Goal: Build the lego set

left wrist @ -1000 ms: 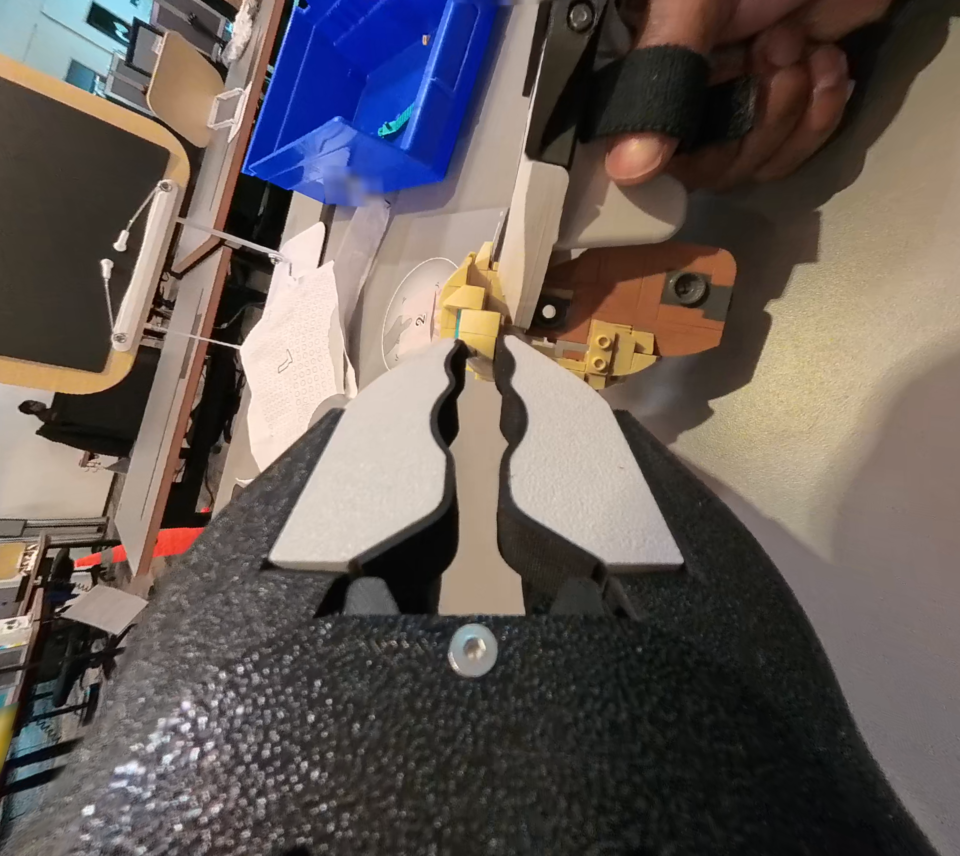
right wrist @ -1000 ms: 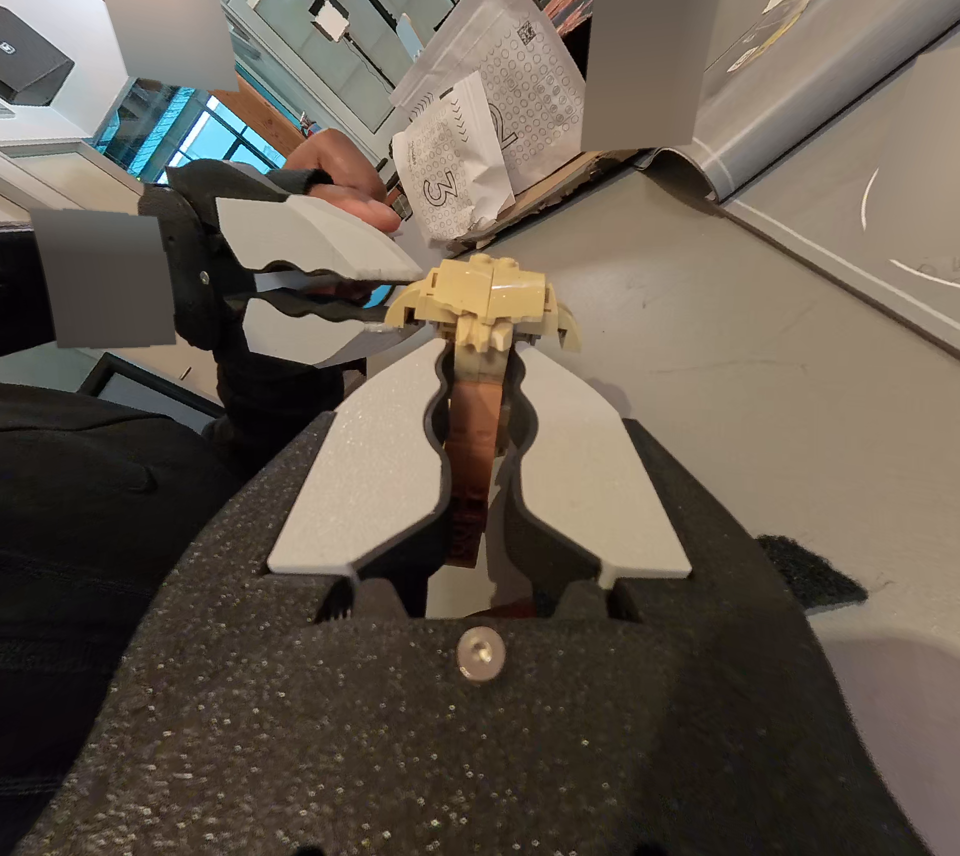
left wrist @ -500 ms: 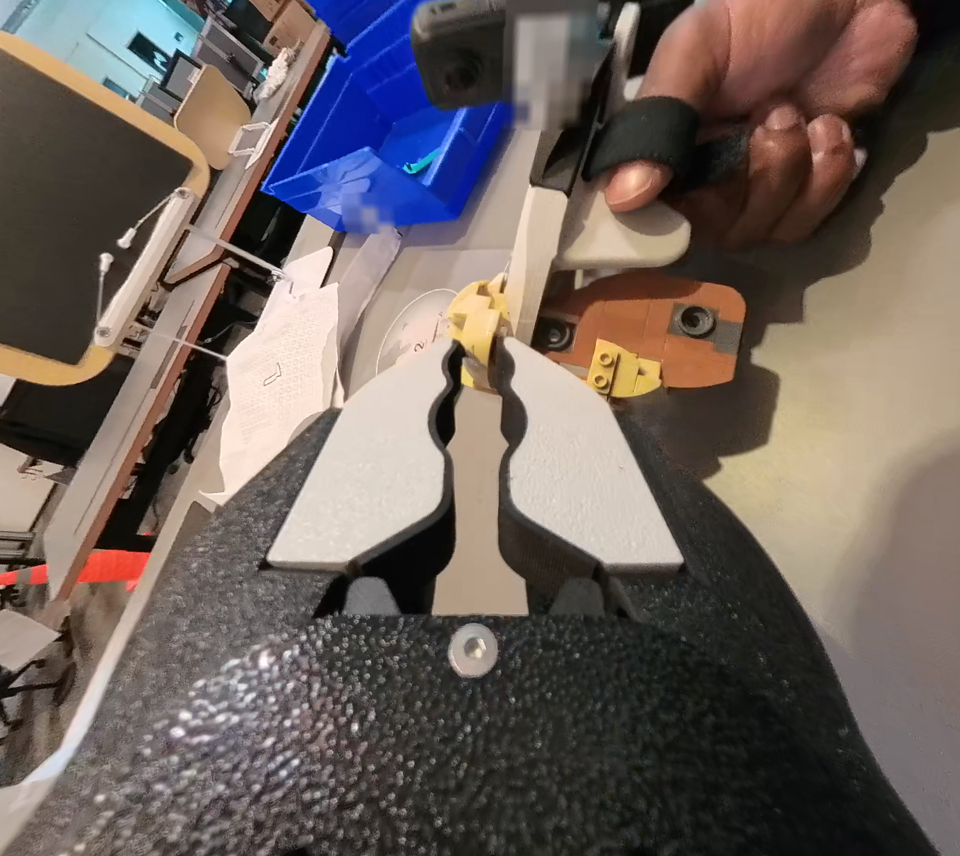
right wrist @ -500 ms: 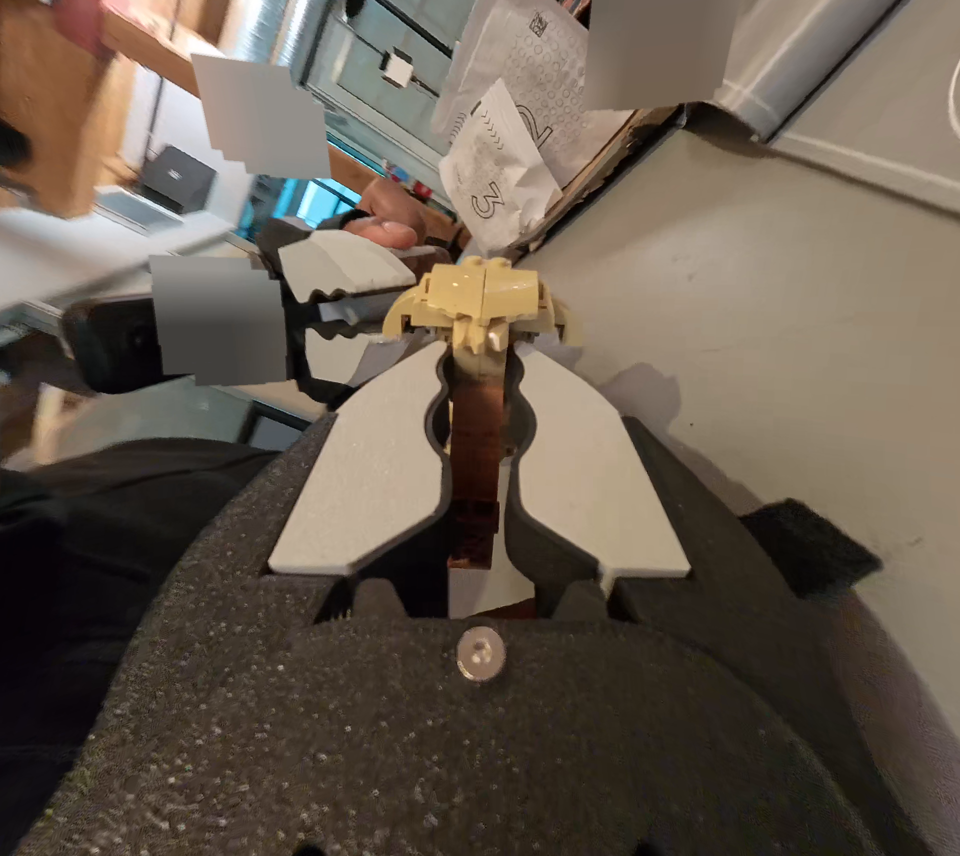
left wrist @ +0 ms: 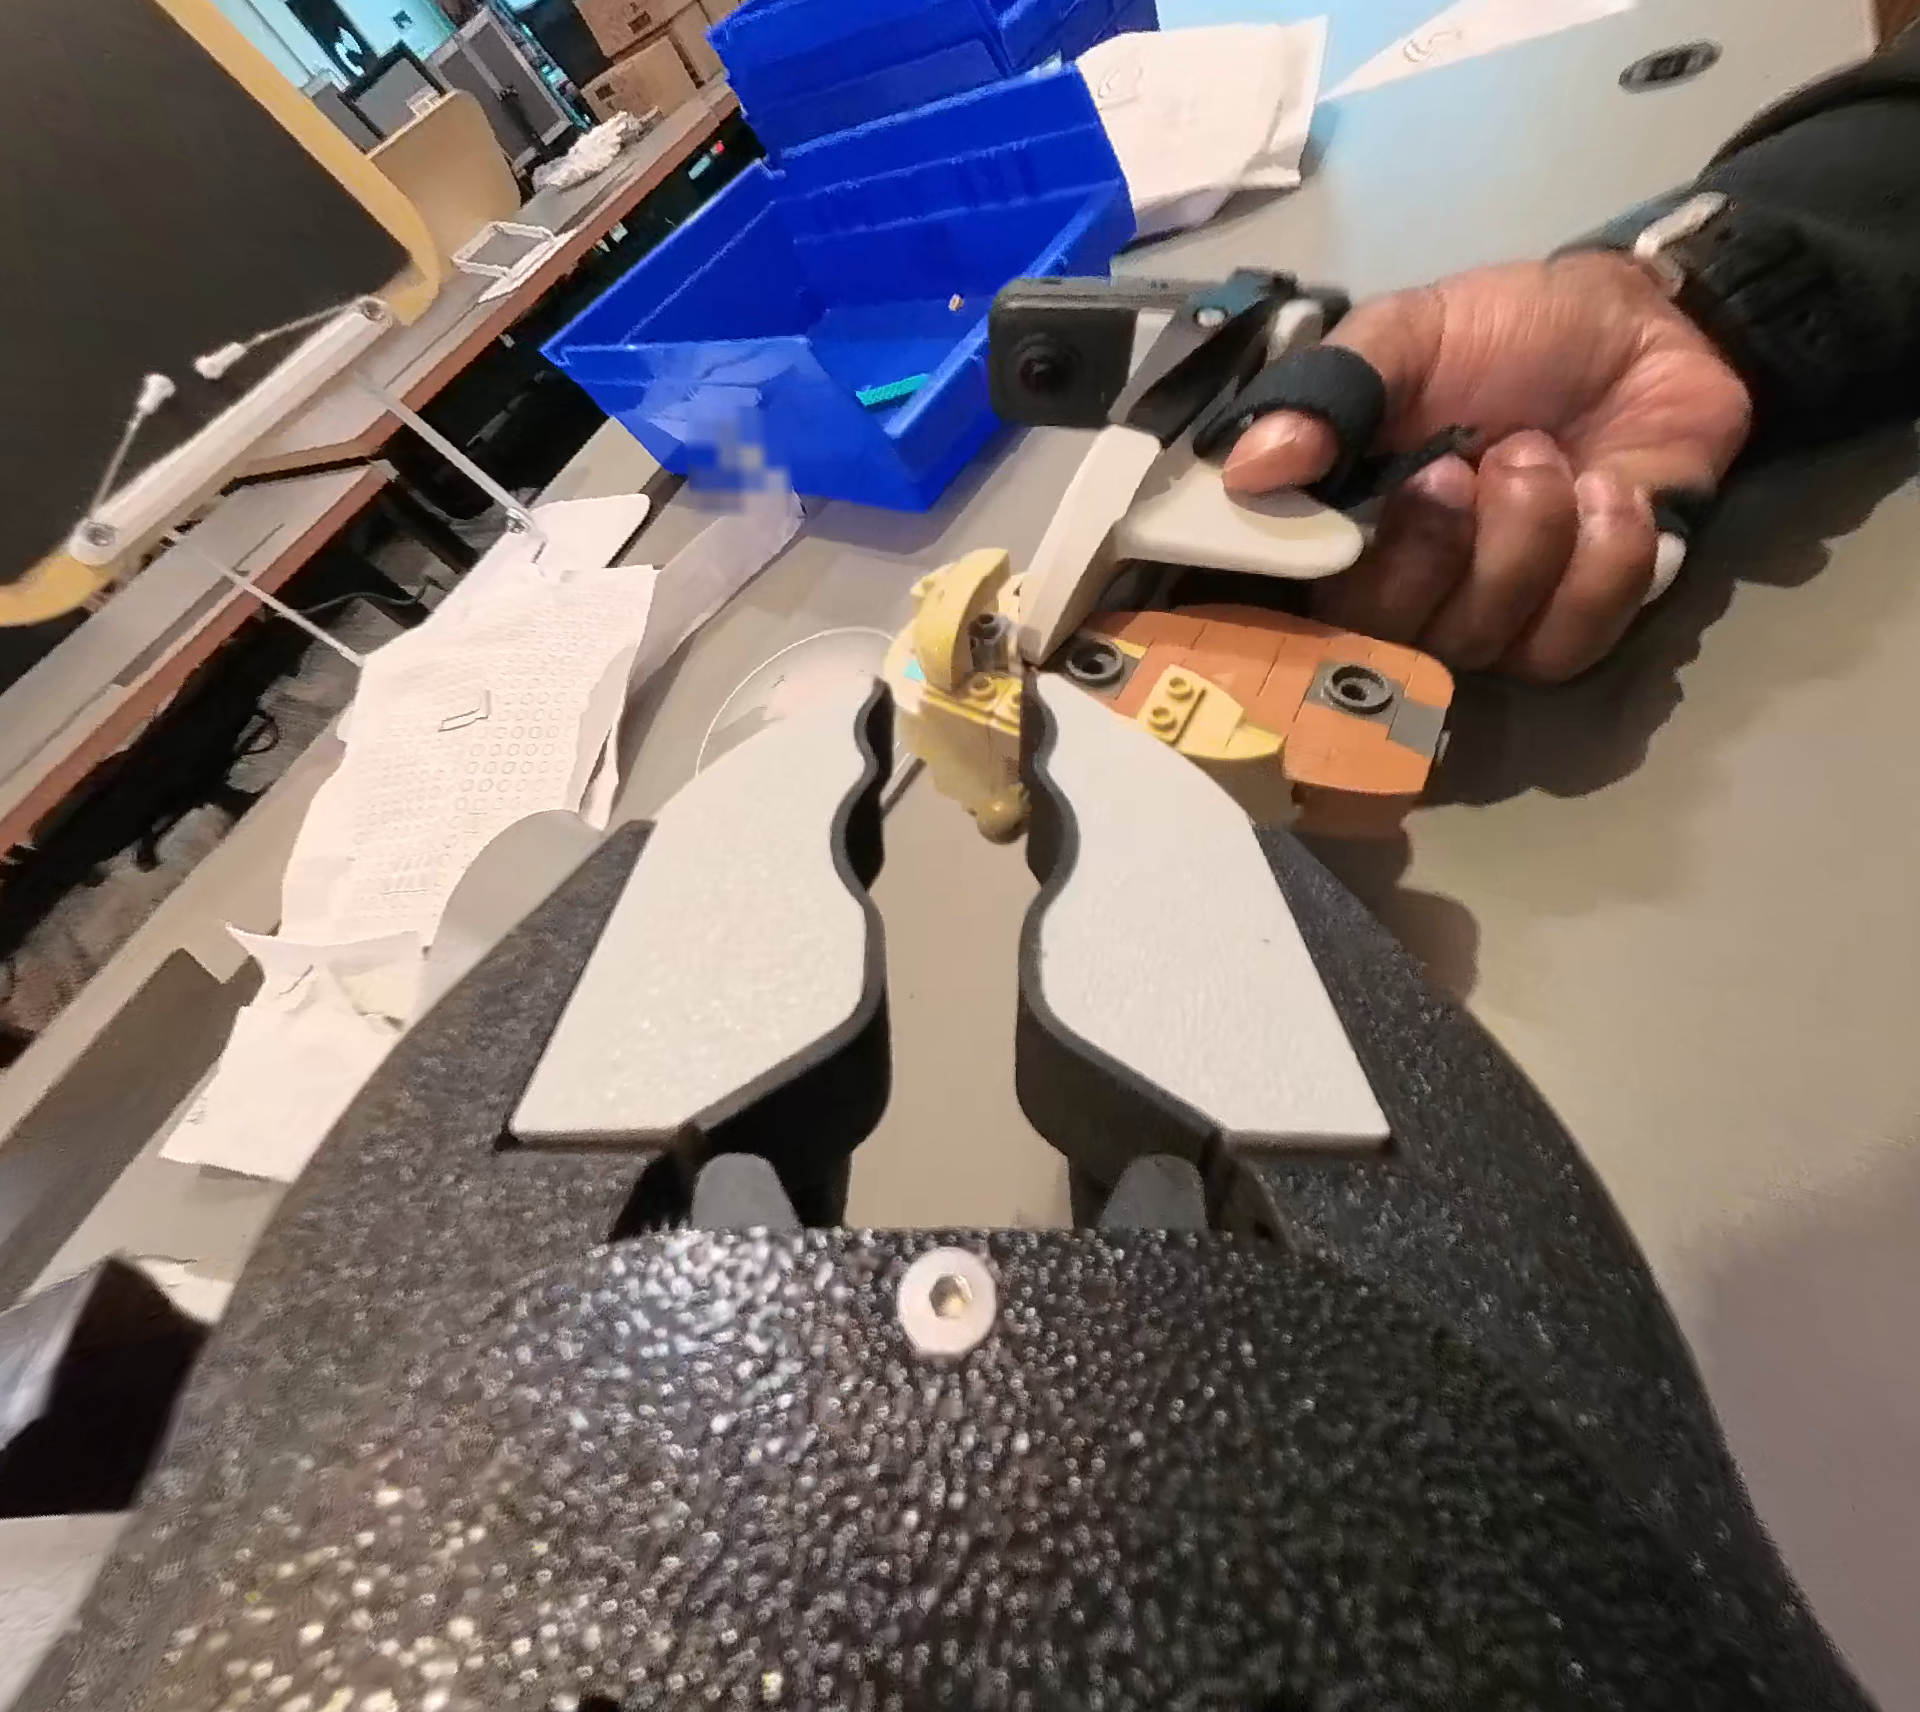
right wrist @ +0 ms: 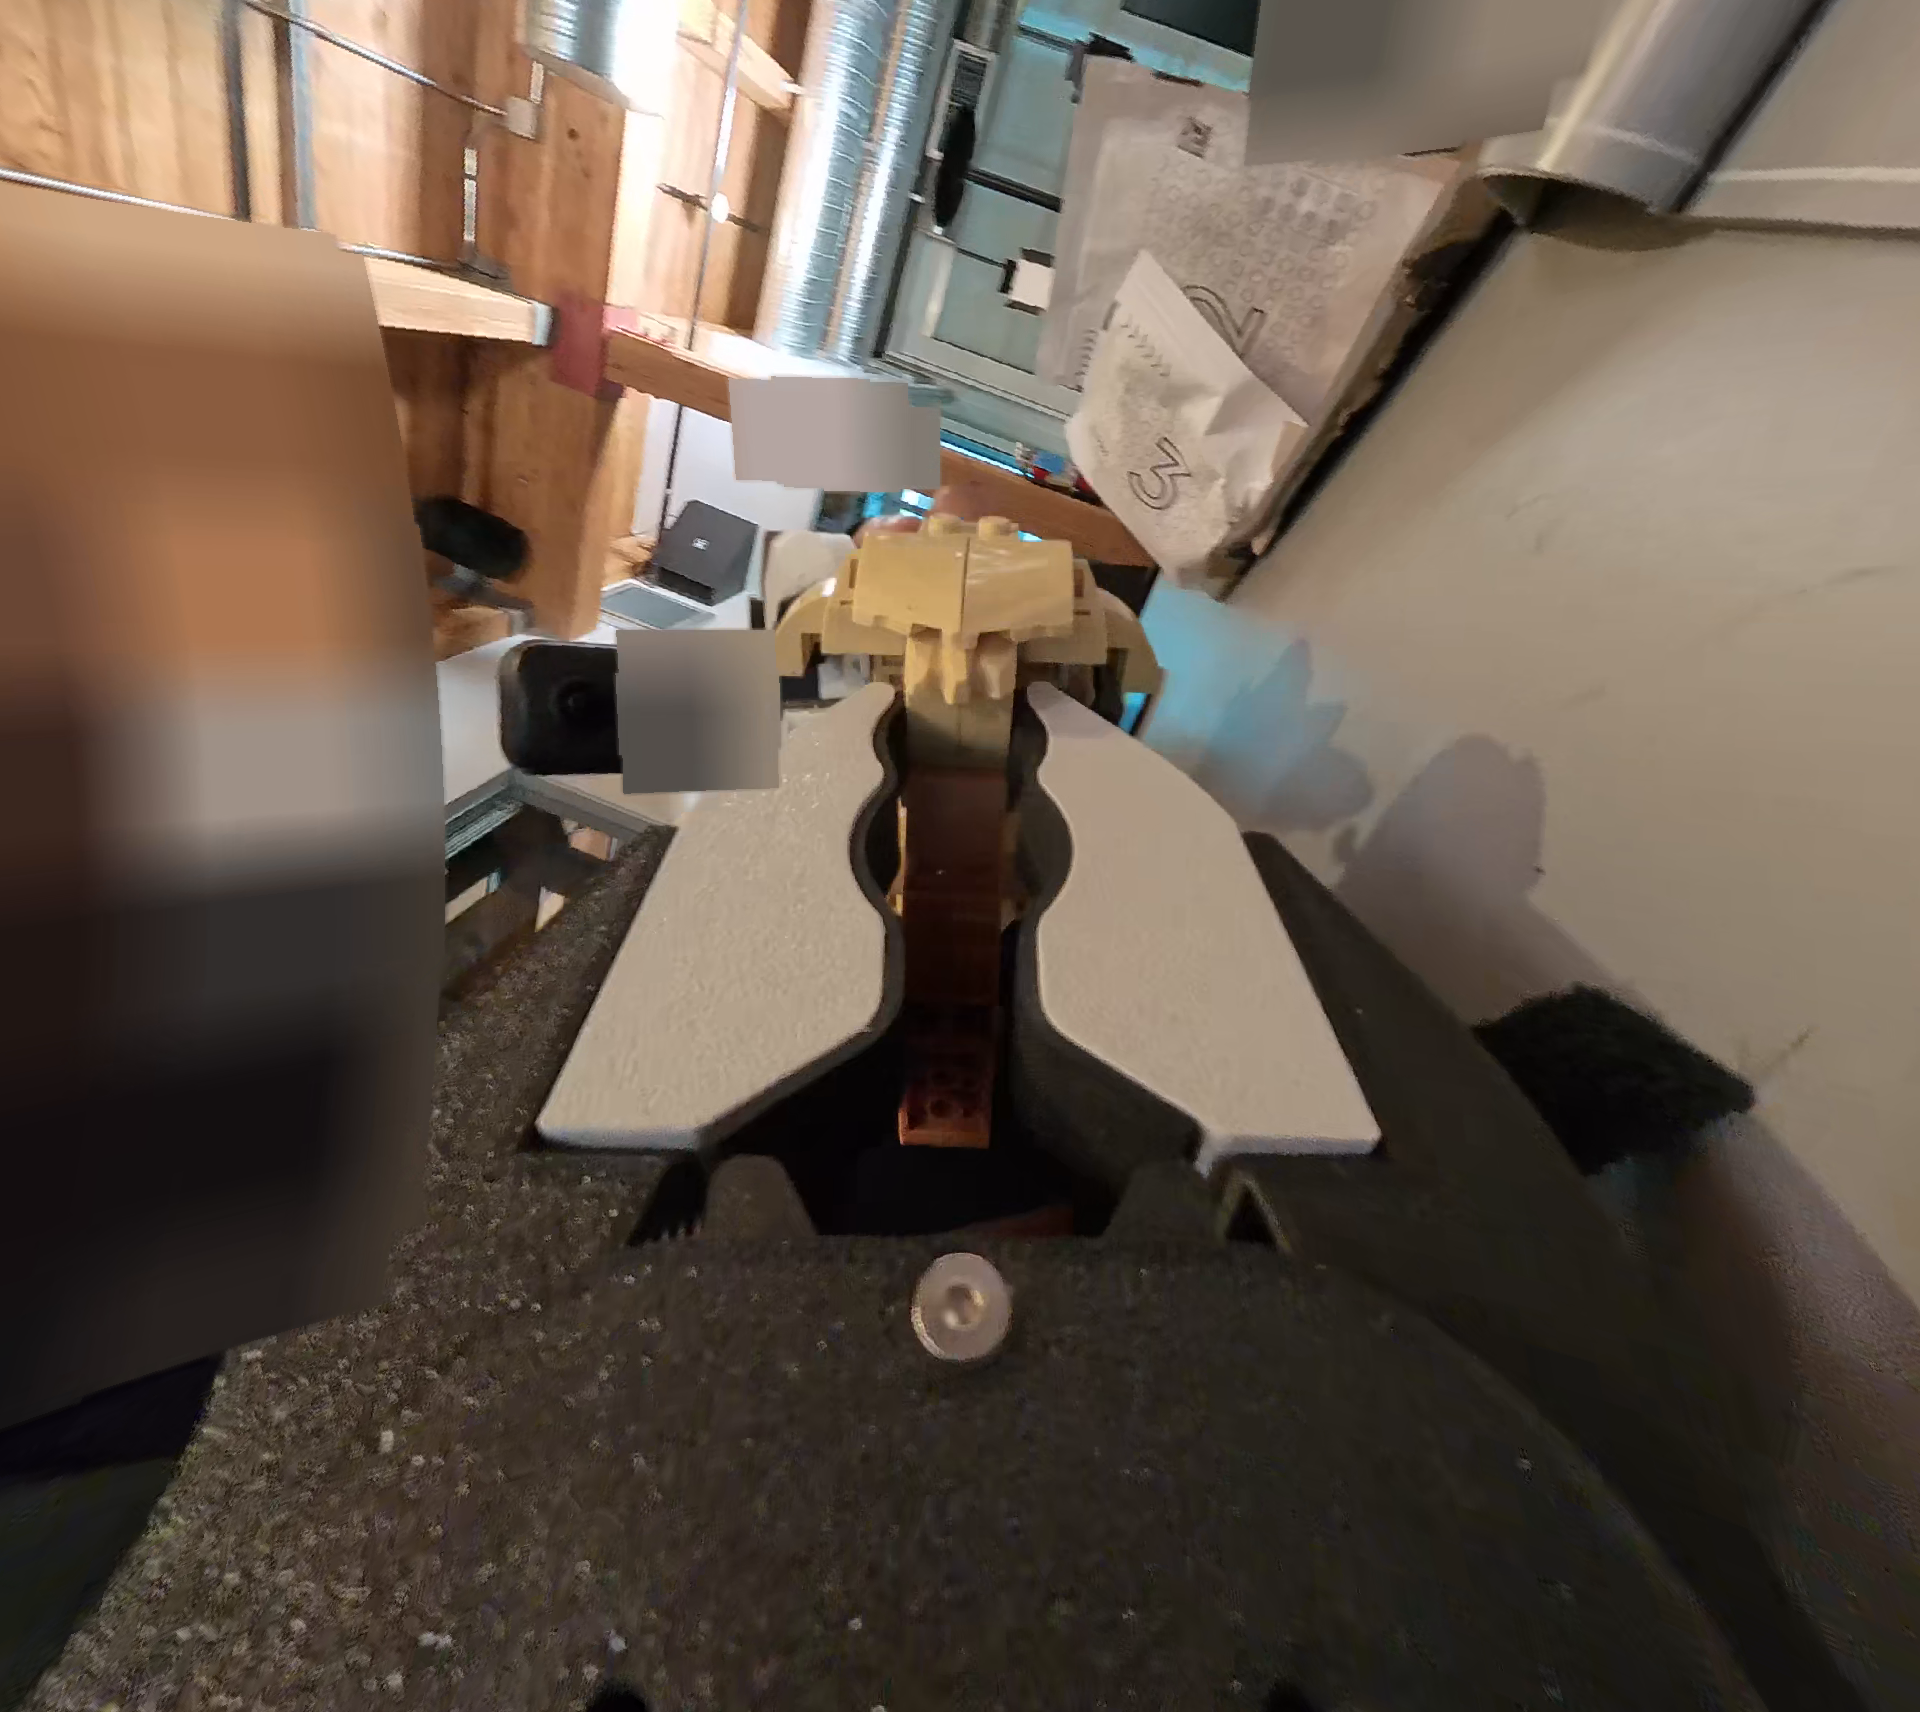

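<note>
Right gripper (right wrist: 961,696) clamps brown-and-tan toy brick model (left wrist: 1278,706) by its brown body, steadying it over grey table (left wrist: 1662,831). Left gripper (left wrist: 956,727), jaws narrowly parted, brackets model's tan end; left pad clear. Blue plastic bins (left wrist: 883,291) at 12 o'clock.

Blue bins (left wrist: 894,291), printed paper bags (right wrist: 1174,415), cardboard boxes (left wrist: 644,15).

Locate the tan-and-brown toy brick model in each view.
Left wrist view: tan-and-brown toy brick model at centre-right, lying on the grey table.
Right wrist view: model at centre, between the claw fingers.
Shared landmark: white printed paper bags.
</note>
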A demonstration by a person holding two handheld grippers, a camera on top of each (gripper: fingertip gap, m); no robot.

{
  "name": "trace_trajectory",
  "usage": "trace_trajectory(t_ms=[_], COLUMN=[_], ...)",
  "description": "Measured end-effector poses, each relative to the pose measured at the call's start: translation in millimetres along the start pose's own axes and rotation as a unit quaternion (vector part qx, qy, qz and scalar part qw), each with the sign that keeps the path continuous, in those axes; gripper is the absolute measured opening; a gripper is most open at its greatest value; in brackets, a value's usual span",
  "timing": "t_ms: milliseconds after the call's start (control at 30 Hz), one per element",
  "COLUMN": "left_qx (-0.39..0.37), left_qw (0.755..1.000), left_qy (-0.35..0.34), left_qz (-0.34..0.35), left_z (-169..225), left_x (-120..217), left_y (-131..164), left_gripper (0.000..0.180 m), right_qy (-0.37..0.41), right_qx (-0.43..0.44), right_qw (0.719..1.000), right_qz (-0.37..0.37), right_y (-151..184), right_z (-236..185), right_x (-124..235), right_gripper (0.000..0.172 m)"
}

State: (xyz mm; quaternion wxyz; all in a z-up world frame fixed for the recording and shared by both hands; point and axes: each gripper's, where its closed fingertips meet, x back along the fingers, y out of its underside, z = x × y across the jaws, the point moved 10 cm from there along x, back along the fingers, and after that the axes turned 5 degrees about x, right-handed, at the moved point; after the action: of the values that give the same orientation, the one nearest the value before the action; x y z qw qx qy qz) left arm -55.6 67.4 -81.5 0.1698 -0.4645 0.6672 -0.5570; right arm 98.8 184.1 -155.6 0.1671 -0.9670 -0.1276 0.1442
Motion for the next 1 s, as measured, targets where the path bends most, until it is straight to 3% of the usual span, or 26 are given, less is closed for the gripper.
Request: trace_trajectory(t_ms=[267, 533, 700, 1000], left_qx=[0.173, 0.384, 0.415, 0.380], left_qw=[0.982, 0.904, 0.882, 0.895], left_qy=[0.020, 0.101, 0.175, 0.198], left_qz=[0.067, 0.158, 0.142, 0.123], left_z=[-1, -4, -1, 7], left_x=[5, 7, -2, -7], left_y=[-10, 3, 8, 1], left_gripper=[0.021, 0.040, 0.059, 0.076], right_qy=[-0.048, -0.022, -0.050, -0.092], right_qx=[0.056, 0.282, 0.352, 0.404], right_qw=[0.997, 0.959, 0.934, 0.906], right_qz=[0.020, -0.010, -0.043, -0.082], right_y=[-4, -11, -12, -5], right_z=[-9, -31, -38, -44], right_x=[0, 7, 7, 4], right_gripper=[0.018, 0.018, 0.018, 0.017])
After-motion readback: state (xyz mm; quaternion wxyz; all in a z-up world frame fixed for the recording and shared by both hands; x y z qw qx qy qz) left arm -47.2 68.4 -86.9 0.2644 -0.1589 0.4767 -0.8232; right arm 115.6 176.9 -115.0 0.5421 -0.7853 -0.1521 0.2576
